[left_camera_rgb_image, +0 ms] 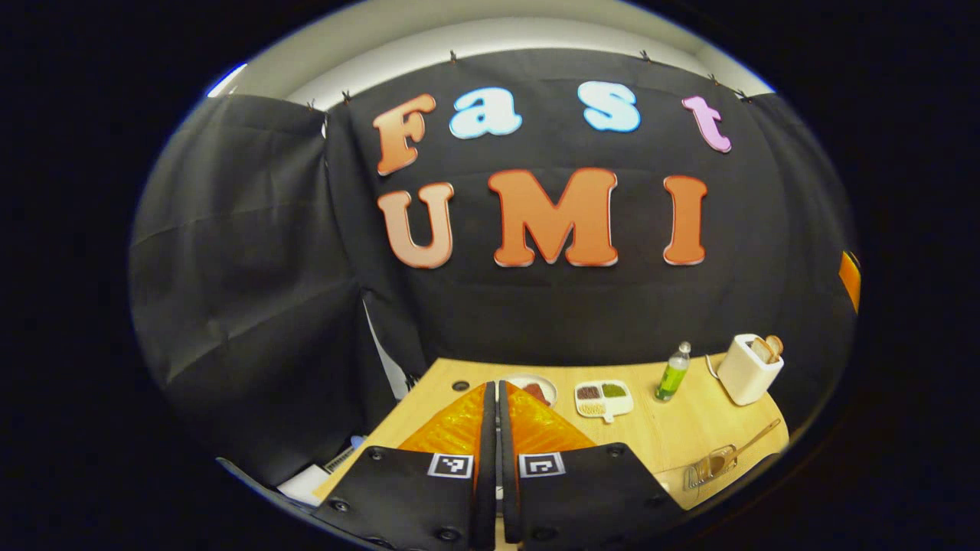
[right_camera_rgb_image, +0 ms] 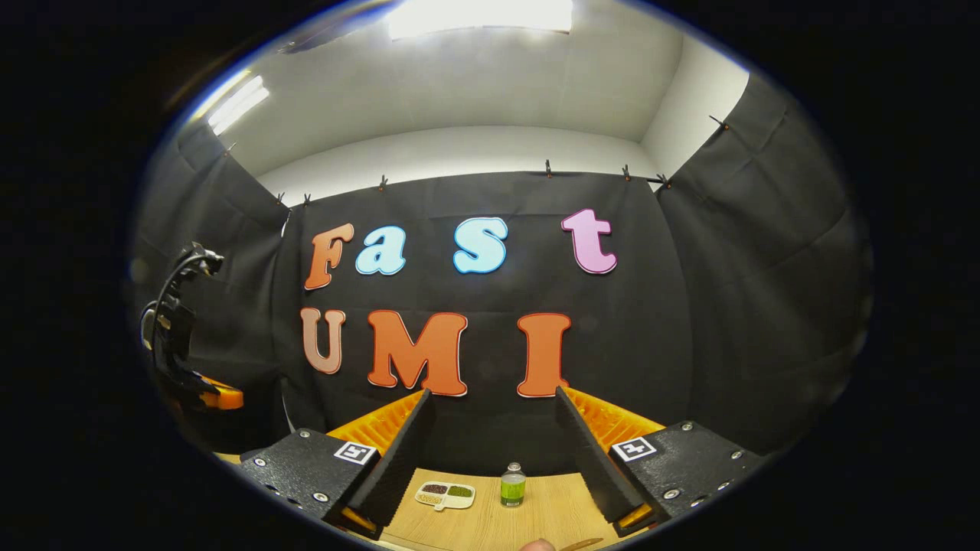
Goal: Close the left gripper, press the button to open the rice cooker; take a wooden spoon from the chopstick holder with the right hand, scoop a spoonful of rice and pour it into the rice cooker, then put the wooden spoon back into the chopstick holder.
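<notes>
We see a smooth wooden table [left_camera_rgb_image: 674, 436]; our left gripper [left_camera_rgb_image: 494, 405] is pressed together, our right gripper [right_camera_rgb_image: 494, 413] spread wide, both empty.

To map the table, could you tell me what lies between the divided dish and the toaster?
The green bottle stands between the divided dish and the toaster, seen in the left gripper view.

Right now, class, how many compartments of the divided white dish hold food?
3. On the divided white dish: dark reddish-brown at back left, green at back right, pale grains in front. The right gripper view shows the same dish; nothing seems hidden.
</notes>
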`<state>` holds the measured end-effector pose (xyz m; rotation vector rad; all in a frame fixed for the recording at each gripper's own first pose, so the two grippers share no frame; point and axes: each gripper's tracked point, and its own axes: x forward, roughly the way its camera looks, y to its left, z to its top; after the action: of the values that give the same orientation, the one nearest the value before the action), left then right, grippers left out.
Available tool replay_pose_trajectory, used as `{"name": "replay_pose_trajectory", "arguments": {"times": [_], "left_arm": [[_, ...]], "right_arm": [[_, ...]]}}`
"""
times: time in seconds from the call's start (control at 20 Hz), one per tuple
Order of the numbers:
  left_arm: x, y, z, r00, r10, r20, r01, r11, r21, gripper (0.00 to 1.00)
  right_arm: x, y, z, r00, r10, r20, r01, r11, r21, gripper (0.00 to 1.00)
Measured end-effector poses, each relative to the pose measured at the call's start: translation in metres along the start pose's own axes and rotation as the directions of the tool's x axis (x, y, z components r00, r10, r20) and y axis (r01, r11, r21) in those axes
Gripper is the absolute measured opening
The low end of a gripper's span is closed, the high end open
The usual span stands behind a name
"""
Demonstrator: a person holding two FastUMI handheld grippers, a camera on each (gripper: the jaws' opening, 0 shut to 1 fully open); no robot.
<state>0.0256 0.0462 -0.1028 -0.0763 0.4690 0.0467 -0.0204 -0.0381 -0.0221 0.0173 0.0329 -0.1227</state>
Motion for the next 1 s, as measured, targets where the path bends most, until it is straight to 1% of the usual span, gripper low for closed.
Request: {"name": "replay_pose_trajectory", "arguments": {"times": [0.05, 0.15, 0.2, 0.25, 0.3, 0.35, 0.4, 0.5, 0.55, 0.6, 0.65, 0.7, 0.75, 0.8, 0.85, 0.9, 1.0], "left_arm": [[0.007, -0.002, -0.008, 0.998, -0.024, -0.062, 0.023, 1.0, -0.017, 0.08], [0.017, 0.002, -0.02, 0.984, -0.052, -0.173, 0.044, 0.998, -0.048, 0.08], [0.021, 0.005, -0.027, 0.971, -0.061, -0.23, 0.052, 0.998, -0.044, 0.08], [0.026, 0.009, -0.038, 0.956, -0.063, -0.288, 0.06, 0.998, -0.018, 0.08], [0.036, 0.013, -0.046, 0.948, -0.063, -0.313, 0.064, 0.998, -0.007, 0.08], [0.043, 0.015, -0.056, 0.931, -0.066, -0.36, 0.063, 0.998, -0.019, 0.08], [0.045, 0.011, -0.067, 0.906, -0.083, -0.416, 0.071, 0.997, -0.043, 0.08], [0.048, 0.014, -0.091, 0.855, -0.085, -0.512, 0.057, 0.996, -0.069, 0.06], [0.053, 0.018, -0.098, 0.838, -0.084, -0.539, 0.049, 0.996, -0.078, 0.06], [0.055, 0.019, -0.107, 0.816, -0.09, -0.571, 0.047, 0.995, -0.09, 0.02], [0.056, 0.02, -0.115, 0.792, -0.098, -0.603, 0.043, 0.993, -0.105, 0.06], [0.056, 0.019, -0.123, 0.759, -0.11, -0.642, 0.044, 0.992, -0.119, 0.06], [0.058, 0.019, -0.13, 0.731, -0.118, -0.672, 0.04, 0.991, -0.13, 0.06], [0.058, 0.018, -0.143, 0.694, -0.129, -0.709, 0.032, 0.988, -0.148, 0.03], [0.055, 0.018, -0.154, 0.654, -0.137, -0.744, 0.018, 0.986, -0.166, 0.02], [0.056, 0.018, -0.162, 0.629, -0.138, -0.765, 0.002, 0.984, -0.176, 0.06], [0.055, 0.018, -0.175, 0.585, -0.149, -0.797, -0.002, 0.983, -0.185, 0.06]], "right_arm": [[0.0, -0.001, -0.003, 1.0, 0.001, -0.008, -0.001, 1.0, -0.004, 0.96], [0.001, -0.003, -0.004, 1.0, -0.001, -0.012, 0.0, 1.0, -0.015, 0.96], [0.0, -0.004, -0.005, 1.0, -0.004, -0.012, 0.003, 1.0, -0.018, 0.96], [0.0, -0.007, -0.006, 1.0, -0.008, -0.012, 0.008, 1.0, -0.015, 0.96], [0.0, -0.007, -0.007, 1.0, -0.007, -0.012, 0.007, 1.0, -0.007, 0.96], [0.0, -0.006, -0.009, 1.0, -0.003, -0.016, 0.003, 1.0, 0.0, 0.96], [0.001, -0.007, -0.012, 1.0, 0.0, -0.022, 0.0, 1.0, 0.001, 0.96], [0.002, -0.015, -0.02, 0.999, -0.016, -0.045, 0.015, 1.0, -0.022, 0.96], [0.001, -0.019, -0.024, 0.998, -0.026, -0.059, 0.024, 0.999, -0.037, 0.96], [0.0, -0.021, -0.028, 0.997, -0.029, -0.073, 0.026, 0.999, -0.042, 0.96], [-0.002, -0.021, -0.03, 0.996, -0.03, -0.082, 0.027, 0.999, -0.04, 0.96], [-0.002, -0.022, -0.033, 0.995, -0.031, -0.091, 0.028, 0.999, -0.033, 0.96], [-0.003, -0.023, -0.035, 0.995, -0.03, -0.096, 0.028, 0.999, -0.026, 0.96], [-0.004, -0.024, -0.037, 0.994, -0.033, -0.101, 0.031, 0.999, -0.024, 0.96], [-0.004, -0.025, -0.04, 0.994, -0.036, -0.107, 0.034, 0.999, -0.026, 0.96], [-0.004, -0.026, -0.043, 0.993, -0.042, -0.114, 0.039, 0.999, -0.031, 0.96], [-0.005, -0.03, -0.047, 0.991, -0.052, -0.124, 0.048, 0.998, -0.039, 0.96]]}}
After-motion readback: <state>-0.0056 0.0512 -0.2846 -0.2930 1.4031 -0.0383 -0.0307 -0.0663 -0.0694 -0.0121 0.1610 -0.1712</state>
